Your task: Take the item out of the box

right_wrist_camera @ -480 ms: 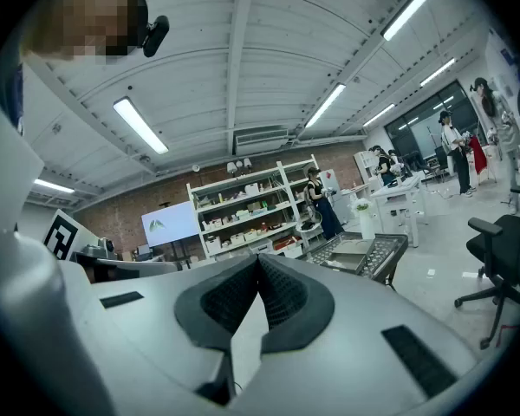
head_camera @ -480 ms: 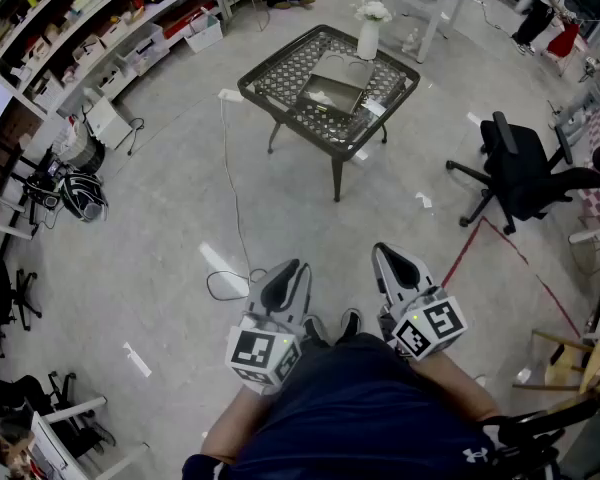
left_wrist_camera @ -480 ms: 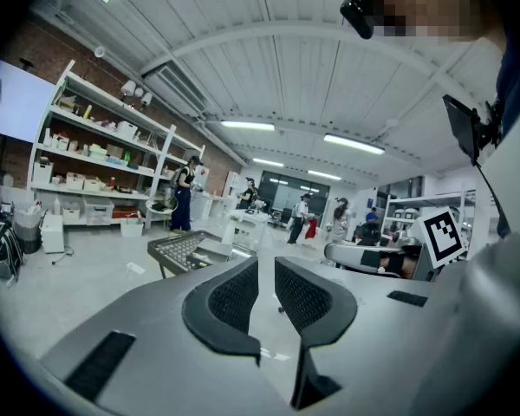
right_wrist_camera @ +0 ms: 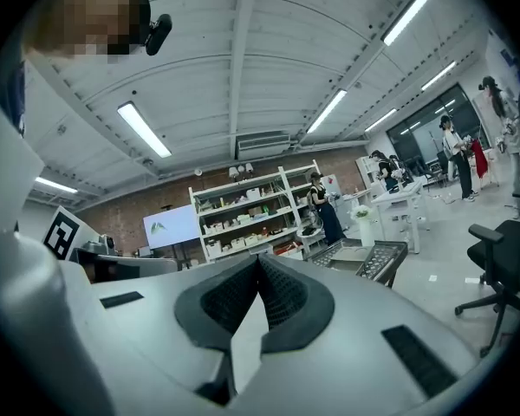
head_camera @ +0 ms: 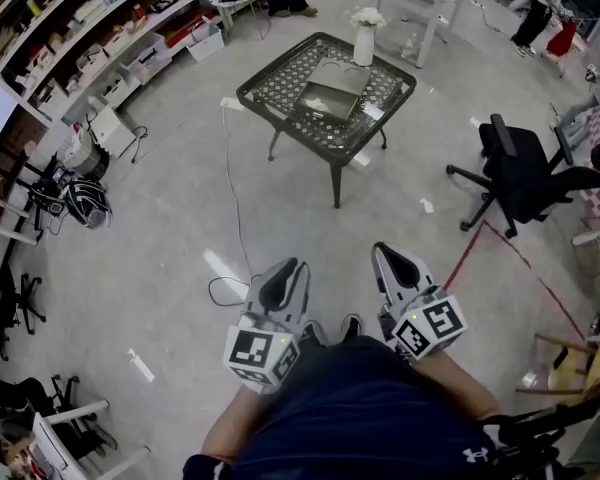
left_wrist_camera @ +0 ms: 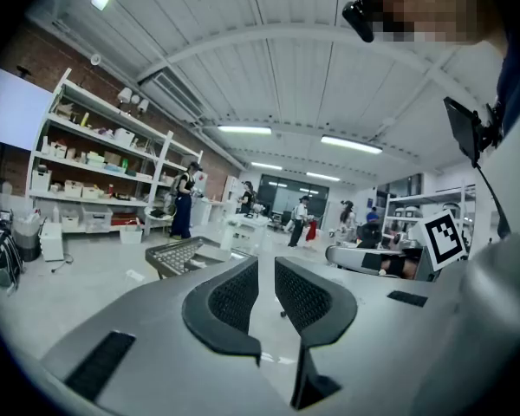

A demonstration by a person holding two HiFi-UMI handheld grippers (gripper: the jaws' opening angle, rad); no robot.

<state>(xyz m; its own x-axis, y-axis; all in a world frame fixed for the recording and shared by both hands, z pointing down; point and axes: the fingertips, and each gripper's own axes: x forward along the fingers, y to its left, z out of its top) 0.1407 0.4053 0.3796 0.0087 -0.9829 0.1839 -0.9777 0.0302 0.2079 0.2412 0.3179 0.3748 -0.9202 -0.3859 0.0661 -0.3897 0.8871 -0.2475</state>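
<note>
The left gripper point(head_camera: 283, 278), jaws slightly apart (nothing between them), and the right gripper point(head_camera: 398, 266), pressed together, are held close to the body; the box point(head_camera: 332, 93) lies on the tabletop point(head_camera: 275, 83), well ahead of both.

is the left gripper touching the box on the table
Apart. The head view shows the left gripper far from the box, with a stretch of floor between them.
</note>
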